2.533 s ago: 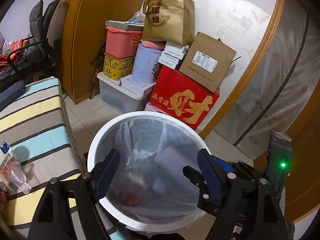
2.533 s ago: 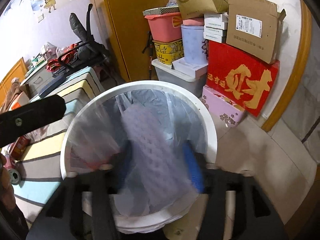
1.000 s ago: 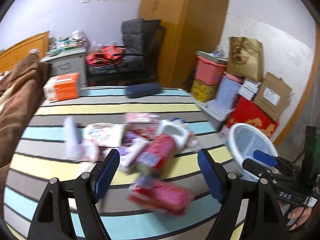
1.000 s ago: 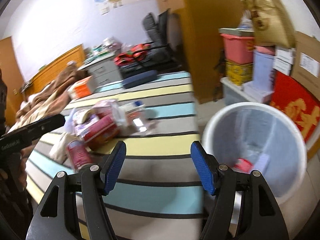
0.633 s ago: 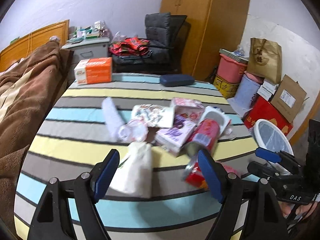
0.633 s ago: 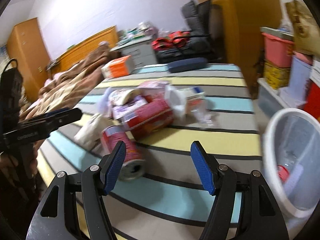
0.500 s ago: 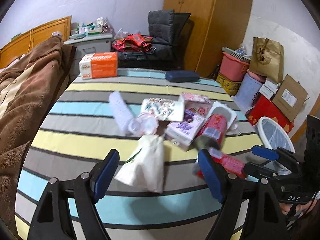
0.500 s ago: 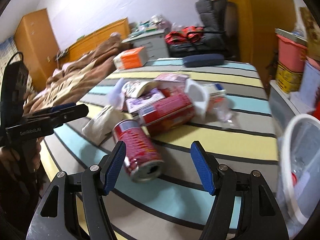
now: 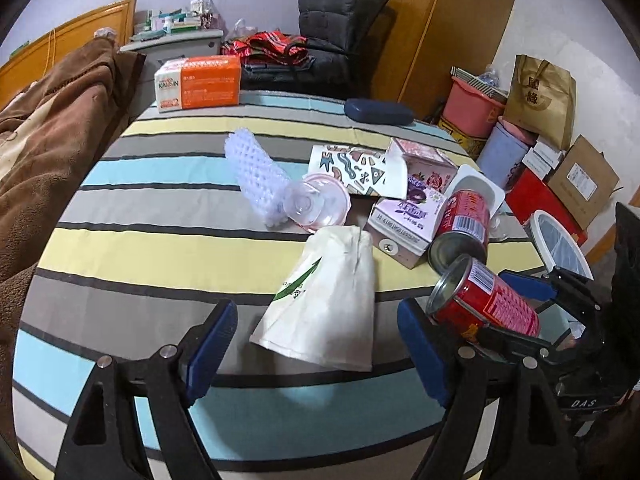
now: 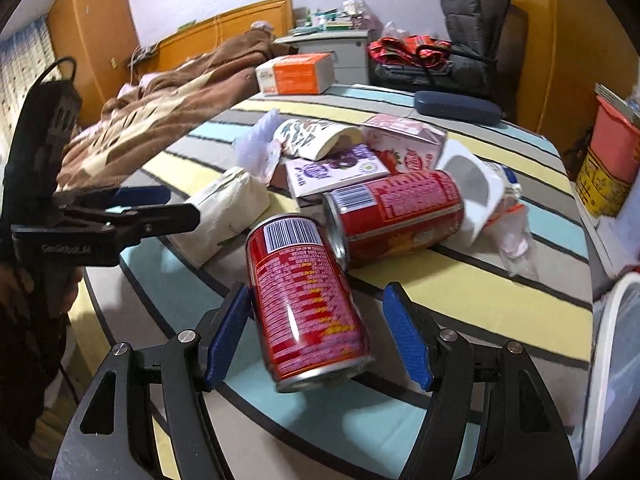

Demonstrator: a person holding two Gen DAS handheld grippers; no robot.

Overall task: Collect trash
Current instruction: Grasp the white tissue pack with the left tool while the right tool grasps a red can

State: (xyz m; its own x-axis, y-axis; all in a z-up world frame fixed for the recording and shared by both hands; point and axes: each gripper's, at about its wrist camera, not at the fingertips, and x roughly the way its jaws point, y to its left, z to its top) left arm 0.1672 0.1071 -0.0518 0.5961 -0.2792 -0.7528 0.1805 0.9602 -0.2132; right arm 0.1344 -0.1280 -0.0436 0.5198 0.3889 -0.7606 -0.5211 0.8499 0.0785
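can (image 10: 308, 304) – glossy metal, printed label | cover (image 9: 120, 280) – matt striped cloth | bag (image 9: 328, 300) – matt paper

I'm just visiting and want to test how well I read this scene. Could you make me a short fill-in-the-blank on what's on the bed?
1. The nearest red can lies between the open jaws of the ____ gripper.
2. The left gripper points at a ____ tissue pack.
3. The orange box sits at the bed's ____ end.

Missing words: right; white; far
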